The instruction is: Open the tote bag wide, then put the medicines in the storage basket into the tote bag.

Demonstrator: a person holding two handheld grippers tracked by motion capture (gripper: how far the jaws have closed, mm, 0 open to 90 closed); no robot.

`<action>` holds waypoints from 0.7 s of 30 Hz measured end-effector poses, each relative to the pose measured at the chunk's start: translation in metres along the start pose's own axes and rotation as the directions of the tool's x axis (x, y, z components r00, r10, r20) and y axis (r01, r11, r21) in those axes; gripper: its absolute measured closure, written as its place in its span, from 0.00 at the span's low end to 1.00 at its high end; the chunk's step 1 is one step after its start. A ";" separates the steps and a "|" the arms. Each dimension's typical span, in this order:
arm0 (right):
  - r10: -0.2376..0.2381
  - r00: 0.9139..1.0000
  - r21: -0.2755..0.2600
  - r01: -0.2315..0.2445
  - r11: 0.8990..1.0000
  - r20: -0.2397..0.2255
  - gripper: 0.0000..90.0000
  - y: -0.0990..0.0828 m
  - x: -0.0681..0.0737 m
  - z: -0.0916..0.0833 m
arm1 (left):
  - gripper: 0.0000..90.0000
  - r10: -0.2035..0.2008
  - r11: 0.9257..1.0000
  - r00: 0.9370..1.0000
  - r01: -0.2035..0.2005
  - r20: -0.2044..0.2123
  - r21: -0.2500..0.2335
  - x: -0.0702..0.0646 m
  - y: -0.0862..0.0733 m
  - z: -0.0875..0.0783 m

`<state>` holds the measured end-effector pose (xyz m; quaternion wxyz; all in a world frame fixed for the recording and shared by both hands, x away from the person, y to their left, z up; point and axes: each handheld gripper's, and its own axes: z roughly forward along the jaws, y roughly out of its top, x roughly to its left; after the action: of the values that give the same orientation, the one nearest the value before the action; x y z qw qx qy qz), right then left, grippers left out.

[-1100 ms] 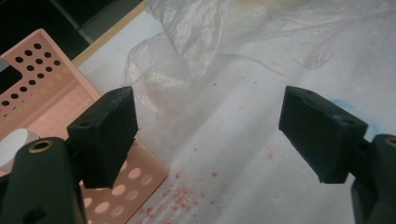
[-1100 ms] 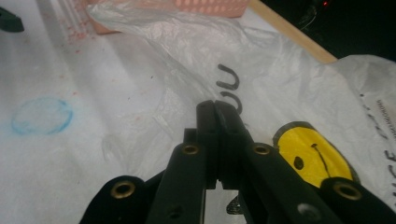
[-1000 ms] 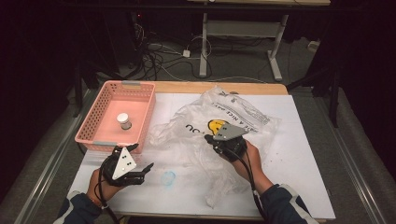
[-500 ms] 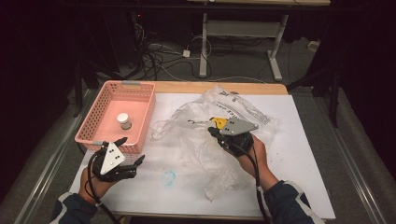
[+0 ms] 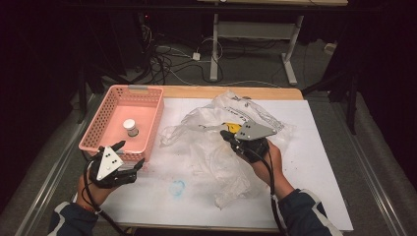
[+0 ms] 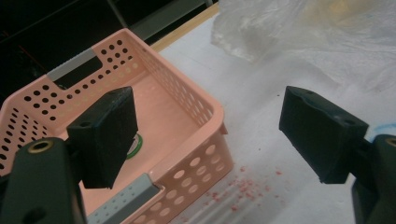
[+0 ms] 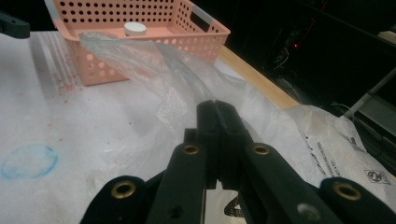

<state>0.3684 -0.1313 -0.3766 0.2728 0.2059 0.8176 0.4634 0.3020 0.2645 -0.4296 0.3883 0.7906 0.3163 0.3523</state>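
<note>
The right gripper [image 5: 227,135] sits near the middle of the table [image 5: 324,196], its jaws pressed together on a fold of the clear plastic bag [image 5: 216,162]; in the right gripper view the two black jaws meet with a strip of the film pinched between them, and the film runs up and away from the tips toward the basket. The bag itself is crumpled and spread over the white table cover, reaching from just right of the basket across to the printed end [image 7: 345,149] that lies on the far right side. Something yellow [image 5: 229,126] shows just beyond the right gripper's grey plate, though the view is too coarse to tell whether it lies inside the bag or on top of it. The left gripper [image 5: 129,156] is held at the near left of the table, just in front of the near right corner of the pink basket [image 5: 105,110], with its jaws spread wide and nothing between them; in the left gripper view one jaw stands over the basket's inside and the other over the table cover. In the basket stands a small jar with a white lid [image 5: 130,126], apart from the walls. A faint blue ring mark [image 5: 177,187] is on the cover between the two hands, and reddish specks [image 6: 243,184] lie beside the basket's near corner.
</note>
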 end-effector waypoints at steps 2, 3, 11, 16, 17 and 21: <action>-0.009 1.000 -0.005 0.009 1.000 0.003 1.00 0.001 -0.001 0.000 | 0.21 -0.009 1.000 1.000 0.009 -0.009 0.001 0.003 0.001 0.000; -0.006 1.000 -0.006 0.006 1.000 0.006 1.00 0.001 -0.001 -0.001 | 0.21 -0.014 1.000 1.000 0.014 -0.016 0.000 0.005 0.001 0.000; -0.045 0.998 -0.007 0.045 0.999 0.037 1.00 0.006 -0.003 -0.004 | 0.21 -0.020 1.000 0.998 0.021 -0.058 0.021 0.025 0.012 0.002; -0.037 0.999 -0.015 0.038 0.999 0.035 1.00 0.009 -0.008 -0.005 | 0.20 -0.062 0.994 0.997 0.067 -0.053 0.086 0.039 0.020 0.010; -0.032 0.999 -0.015 0.033 0.999 0.029 1.00 0.008 -0.009 -0.004 | 0.19 -0.060 0.992 0.997 0.065 -0.042 0.110 0.043 0.023 0.014; -0.022 1.000 -0.008 0.022 1.000 0.017 1.00 0.006 -0.011 -0.004 | 0.20 -0.038 0.982 0.999 0.040 -0.011 0.187 0.053 0.033 0.027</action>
<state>0.3750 -0.1368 -0.3668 0.2855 0.1997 0.8156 0.4619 0.3604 0.2784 -0.3975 0.3180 0.8160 0.3649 0.3161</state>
